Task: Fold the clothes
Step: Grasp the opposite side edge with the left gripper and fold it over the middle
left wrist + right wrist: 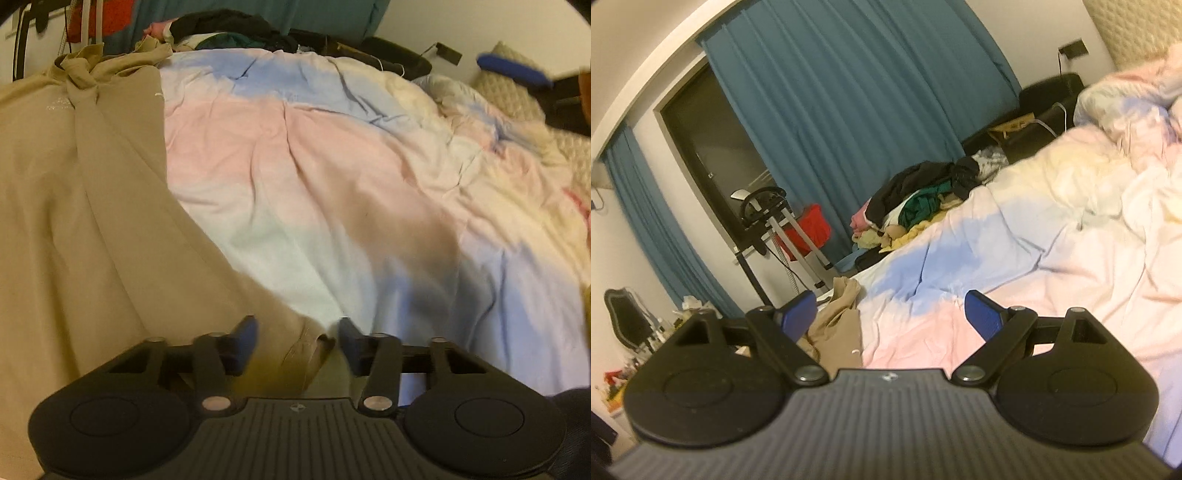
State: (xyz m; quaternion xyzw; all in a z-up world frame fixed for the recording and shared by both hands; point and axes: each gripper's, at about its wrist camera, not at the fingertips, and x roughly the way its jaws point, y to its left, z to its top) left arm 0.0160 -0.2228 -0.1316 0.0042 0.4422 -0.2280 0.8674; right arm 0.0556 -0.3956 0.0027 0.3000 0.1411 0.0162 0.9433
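Left gripper [297, 338] straddles tan garment's [85, 221] corner, pads apart.

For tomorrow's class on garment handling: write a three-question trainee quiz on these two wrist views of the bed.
1. True or false: the tan garment is spread on the pastel duvet.
2. What lies between the left gripper fingers? A) hanger B) garment corner C) pillow
3. Fill in: the right gripper holds ____.

Key: 1 true; 2 B; 3 nothing, its jaws stand open.
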